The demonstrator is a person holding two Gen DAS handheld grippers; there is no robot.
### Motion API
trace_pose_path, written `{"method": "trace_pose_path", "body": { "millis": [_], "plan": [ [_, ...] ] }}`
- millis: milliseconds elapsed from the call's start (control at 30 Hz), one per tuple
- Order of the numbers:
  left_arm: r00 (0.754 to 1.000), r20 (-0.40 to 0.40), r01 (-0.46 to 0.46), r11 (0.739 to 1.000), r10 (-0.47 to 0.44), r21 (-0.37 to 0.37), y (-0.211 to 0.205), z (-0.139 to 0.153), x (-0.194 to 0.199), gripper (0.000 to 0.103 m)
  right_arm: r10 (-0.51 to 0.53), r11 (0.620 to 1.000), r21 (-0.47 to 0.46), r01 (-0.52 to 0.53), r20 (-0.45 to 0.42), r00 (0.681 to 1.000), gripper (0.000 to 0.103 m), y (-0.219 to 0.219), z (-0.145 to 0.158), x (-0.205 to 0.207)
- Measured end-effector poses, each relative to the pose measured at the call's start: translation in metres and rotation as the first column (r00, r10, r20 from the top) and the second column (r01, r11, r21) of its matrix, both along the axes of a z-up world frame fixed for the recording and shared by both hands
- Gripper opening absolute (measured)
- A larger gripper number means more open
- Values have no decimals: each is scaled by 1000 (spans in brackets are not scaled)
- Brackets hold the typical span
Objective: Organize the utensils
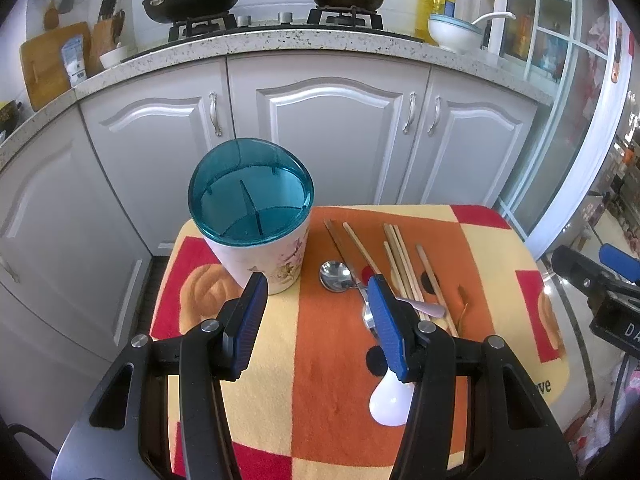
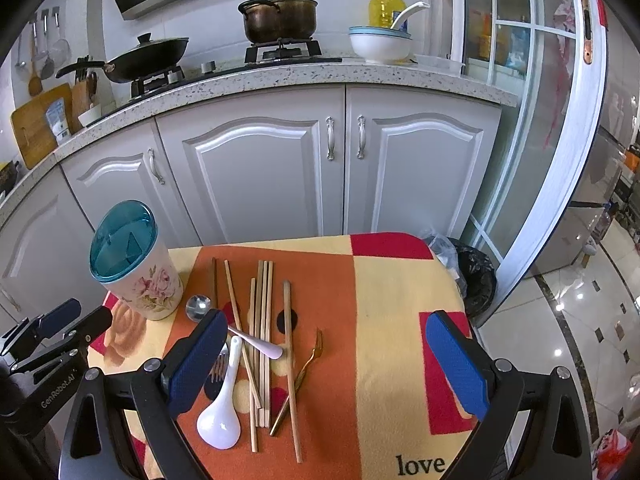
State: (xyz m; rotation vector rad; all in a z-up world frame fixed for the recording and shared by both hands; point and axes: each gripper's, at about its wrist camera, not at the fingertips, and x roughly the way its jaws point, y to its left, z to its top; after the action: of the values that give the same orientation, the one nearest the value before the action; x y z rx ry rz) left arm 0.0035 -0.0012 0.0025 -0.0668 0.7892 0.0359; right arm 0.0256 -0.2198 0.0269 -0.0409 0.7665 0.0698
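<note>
While both grippers hang tilted down over the small table, nothing has been picked up yet, so this looks like the very start of the sorting. The left gripper (image 1: pixel 318 322) has its blue pads apart with nothing between them, hovering near the floral utensil holder (image 1: pixel 264 256), which stands upright at the far left corner of the patterned cloth (image 2: pixel 400 280) with its teal divided lid (image 1: pixel 251 192) on top. The right gripper (image 2: pixel 334 364) is spread wide and empty above the loose pile. That pile lies just right of the holder: wooden chopsticks (image 2: pixel 262 320) fanned out lengthwise, a metal spoon (image 2: pixel 199 307) lying across some of them, a white soup spoon (image 2: pixel 222 412) nearest the camera, a fork (image 2: pixel 219 364) half hidden behind the right gripper's left pad, and a slim gold fork (image 2: pixel 304 372) beside one chopstick.

I judge the next move to be choosing one piece, lowering the open jaws around it and closing. The chopsticks overlap, so lifting one cleanly may disturb its neighbours.
</note>
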Motion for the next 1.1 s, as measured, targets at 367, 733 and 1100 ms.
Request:
{"method": "trace_pose_path", "body": {
  "millis": [367,733,1100],
  "plan": [
    [1000,10,-19,1000,19,-13,3,8,-1,52,8,1000,5,-8,3,1000,100,3,4,1],
    [1000,-21,-22,1000,22,-12,2,11,1,52,13,1000,9,-13,8,1000,100,3,6,2],
    [1000,9,-21,999,21,23,1,14,0,52,18,1000,18,-18,5,1000,100,6,7,3]
  ]
}}
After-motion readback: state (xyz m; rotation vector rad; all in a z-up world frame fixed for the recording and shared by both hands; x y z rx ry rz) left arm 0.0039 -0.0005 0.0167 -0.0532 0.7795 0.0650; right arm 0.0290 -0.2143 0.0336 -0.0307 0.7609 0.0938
